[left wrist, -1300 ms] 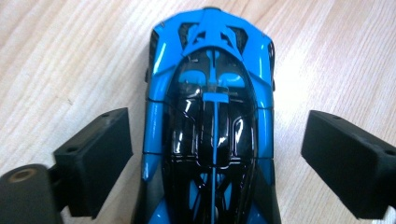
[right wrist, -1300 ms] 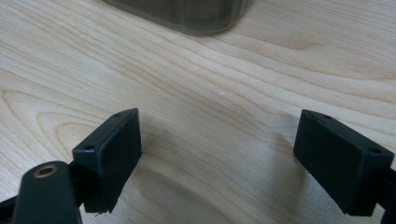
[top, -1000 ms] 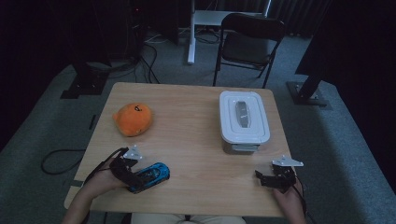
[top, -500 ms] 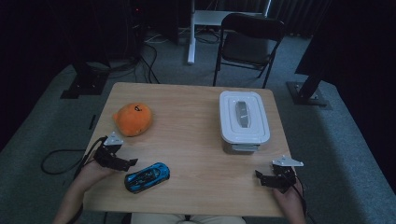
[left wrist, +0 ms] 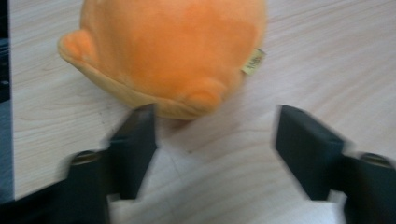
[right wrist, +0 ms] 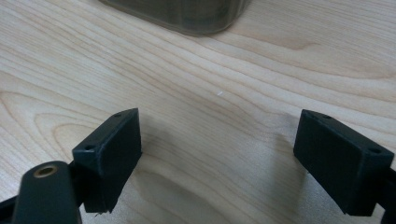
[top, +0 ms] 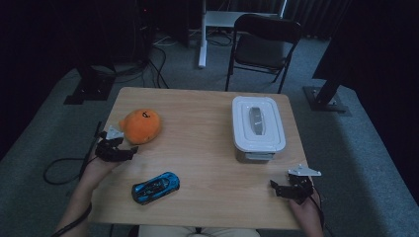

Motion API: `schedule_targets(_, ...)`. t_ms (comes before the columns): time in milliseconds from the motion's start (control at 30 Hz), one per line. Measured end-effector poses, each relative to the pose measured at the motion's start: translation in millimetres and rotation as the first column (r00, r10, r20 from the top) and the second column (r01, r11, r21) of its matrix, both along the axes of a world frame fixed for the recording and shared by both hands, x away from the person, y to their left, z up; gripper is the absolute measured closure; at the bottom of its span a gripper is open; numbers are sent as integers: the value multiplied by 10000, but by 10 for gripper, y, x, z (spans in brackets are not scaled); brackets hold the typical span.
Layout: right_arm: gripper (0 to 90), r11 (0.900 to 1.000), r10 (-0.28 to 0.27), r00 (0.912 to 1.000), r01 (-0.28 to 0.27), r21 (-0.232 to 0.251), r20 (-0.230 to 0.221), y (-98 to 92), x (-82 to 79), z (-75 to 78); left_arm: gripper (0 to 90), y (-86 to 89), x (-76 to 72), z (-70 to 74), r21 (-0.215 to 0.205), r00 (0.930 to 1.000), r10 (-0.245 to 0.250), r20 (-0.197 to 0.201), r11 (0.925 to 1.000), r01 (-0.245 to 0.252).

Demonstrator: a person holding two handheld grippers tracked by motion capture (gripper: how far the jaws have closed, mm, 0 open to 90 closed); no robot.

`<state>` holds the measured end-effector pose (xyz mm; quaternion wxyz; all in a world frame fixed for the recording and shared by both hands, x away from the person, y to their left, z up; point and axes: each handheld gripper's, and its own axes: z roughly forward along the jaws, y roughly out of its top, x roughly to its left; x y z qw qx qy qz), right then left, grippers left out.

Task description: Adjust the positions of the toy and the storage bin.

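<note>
An orange plush toy [top: 142,125] lies on the left part of the wooden table [top: 197,148]. My left gripper [top: 128,148] sits just in front of it at the table's left edge, pointing at it. In the left gripper view the plush [left wrist: 173,46] lies just beyond the jaws. Those jaws have just been closing and stand part open, and my left gripper [left wrist: 215,135] has only bare wood between them. A blue toy car [top: 155,187] lies free near the front edge. My right gripper [top: 277,187] rests open at the front right, and it [right wrist: 219,149] holds nothing.
A white lidded container [top: 258,127] stands at the right of the table, and its base [right wrist: 187,14] shows just ahead of the right jaws. A black chair [top: 262,44] and stand legs are on the floor behind the table.
My left gripper has drawn away from the blue car, moving left and farther back to the orange plush, and its jaws have narrowed. The car lies alone. The right gripper has not moved.
</note>
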<state>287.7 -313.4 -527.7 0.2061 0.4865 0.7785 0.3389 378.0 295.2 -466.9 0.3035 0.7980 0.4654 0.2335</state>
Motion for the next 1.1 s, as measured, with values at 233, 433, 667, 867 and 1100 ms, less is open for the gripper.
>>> schedule_targets(233, 146, 10000, -19, 10000, 19, 3, 1, -1, 0, 0, 442, -111, 163, -127, 375, 9984, 547, -139, 9978, -542)
schedule_targets(433, 146, 10000, -50, 10000, 50, -1, 10, -3, 2, -1, 540, -124, 220, -174, 448, 9922, 1246, 10, 9912, -1245)
schedule_targets(667, 146, 10000, -55, 10000, 55, 0, 8, -3, 2, -1, 760, -191, 161, -156, 958, 9874, 1579, -65, 9830, -1566)
schedule_targets(867, 148, 10000, -72, 10000, 72, 7, 8, -3, 2, 0, 827, -287, 51, -112, 280, 9914, 1234, -430, 9921, -1223)
schedule_targets(1100, 148, 10000, -74, 10000, 74, 5, 7, -4, 2, 0, 818, -439, -87, -58, -1230, 9976, -34, -692, 9924, -51)
